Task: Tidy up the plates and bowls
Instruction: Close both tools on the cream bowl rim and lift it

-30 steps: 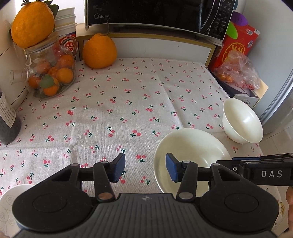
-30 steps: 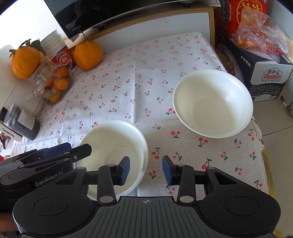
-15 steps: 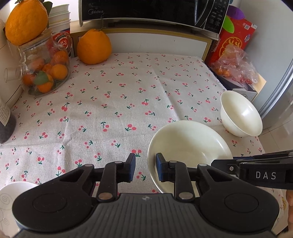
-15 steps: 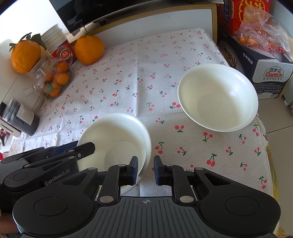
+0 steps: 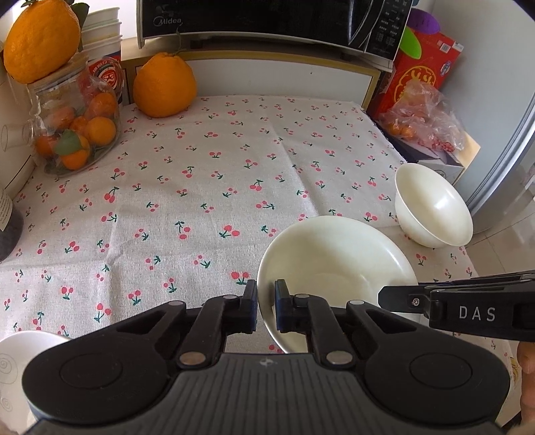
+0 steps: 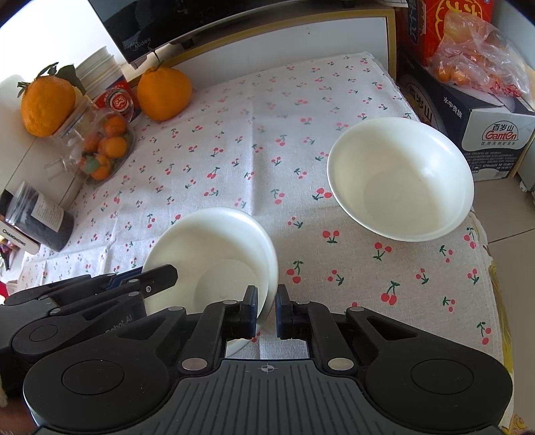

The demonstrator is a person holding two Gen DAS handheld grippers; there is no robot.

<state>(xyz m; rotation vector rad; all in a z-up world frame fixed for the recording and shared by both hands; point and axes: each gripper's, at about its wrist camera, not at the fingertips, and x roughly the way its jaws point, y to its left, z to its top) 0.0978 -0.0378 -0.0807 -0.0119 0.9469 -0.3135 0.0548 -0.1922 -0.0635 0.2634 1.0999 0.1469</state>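
A shallow white plate [image 5: 334, 264] [image 6: 214, 254] lies on the cherry-print tablecloth near the front edge. My left gripper [image 5: 265, 301] is shut on the plate's left rim, which runs up between the two blue pads. My right gripper [image 6: 266, 308] is shut on the opposite, right rim of the same plate. Each gripper shows in the other's view: the right gripper [image 5: 401, 297] reaches in from the right, the left gripper [image 6: 160, 277] from the left. A deeper white bowl [image 5: 434, 210] [image 6: 401, 177] stands apart, further right by the table's edge.
A glass jar of small oranges [image 5: 77, 134] and a big orange [image 5: 164, 87] stand at the back left under a microwave [image 5: 267, 16]. A dark jar [image 6: 36, 217] is at the left. Boxes and a bag of fruit [image 6: 474, 57] lie beyond the right edge. A paper cup [image 5: 13, 368] sits near left.
Both grippers' jaws have closed from apart down onto the plate's rim, left pads on the left rim and right pads on the right rim. Neither hand has shifted.
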